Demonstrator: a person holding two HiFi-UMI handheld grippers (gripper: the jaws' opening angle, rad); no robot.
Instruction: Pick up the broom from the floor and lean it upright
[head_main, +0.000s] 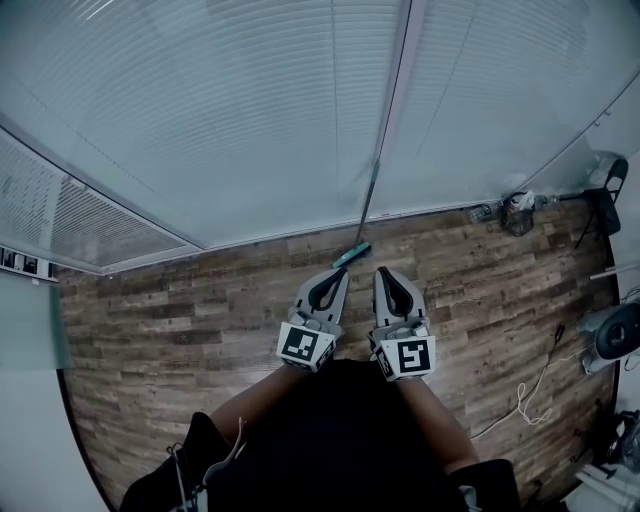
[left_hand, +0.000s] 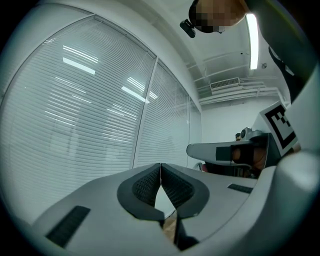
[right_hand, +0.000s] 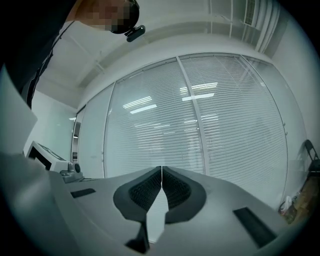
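Slim broom with brush head (head_main: 352, 255): teal head, grey handle.
Wood-plank floor (head_main: 180, 320): streaky brown.
Slatted window blinds (head_main: 250, 110): pale, horizontal lines.
Left gripper (head_main: 338, 276), right gripper (head_main: 385, 272): grey, black-and-white marker cubes.

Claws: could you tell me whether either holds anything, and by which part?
Nothing: left claw and right claw are shut, empty; the broom leans against the glass wall.

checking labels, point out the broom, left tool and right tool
broom (head_main: 352, 255), head view, teal head by the wall
left tool (head_main: 342, 274), head view, between its shut tips
right tool (head_main: 383, 271), head view, between its shut tips
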